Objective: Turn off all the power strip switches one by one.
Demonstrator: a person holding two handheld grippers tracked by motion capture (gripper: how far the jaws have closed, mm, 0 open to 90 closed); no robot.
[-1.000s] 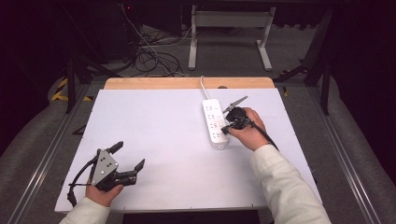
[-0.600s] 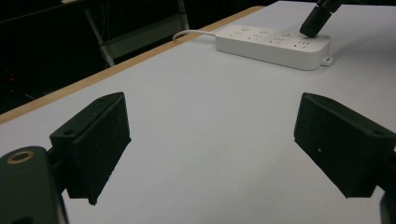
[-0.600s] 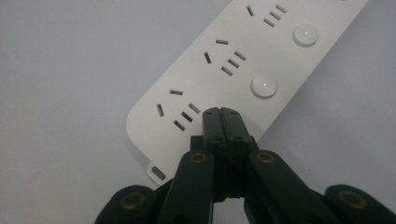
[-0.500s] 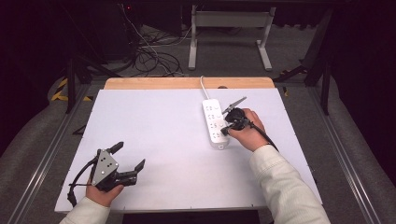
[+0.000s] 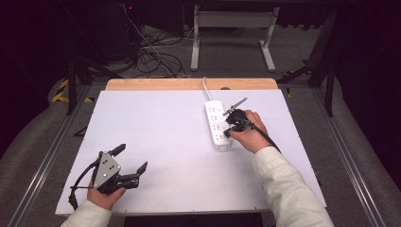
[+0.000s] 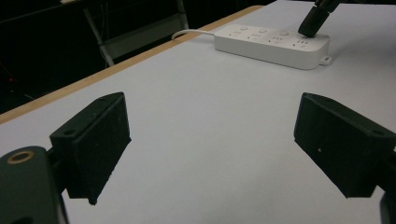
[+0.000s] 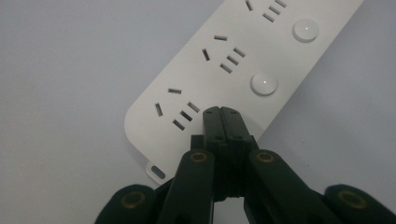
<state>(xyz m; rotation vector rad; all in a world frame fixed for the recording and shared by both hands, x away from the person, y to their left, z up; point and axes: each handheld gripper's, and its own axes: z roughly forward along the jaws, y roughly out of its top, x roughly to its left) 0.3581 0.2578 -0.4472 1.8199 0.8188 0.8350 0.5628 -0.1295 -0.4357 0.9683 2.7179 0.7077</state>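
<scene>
Two tools work over a white bench whose far edge shows a strip of bare wood. Right of centre in the high view lies a white power strip, long axis running away from the person, its white cord leaving the far end toward the wooden edge. The right tool, held in the right hand, has its black jaws pressed together with nothing between them, and their tips sit on the near end of the strip; in the right gripper view the closed tips rest just beside the last group of socket slots, near where that outlet's round button would fall in line with the others. At the lower left of the high view the left hand holds the left tool low over bare bench, well apart from the strip, jaws spread wide and empty. The left gripper view shows the strip at its upper right.
</scene>
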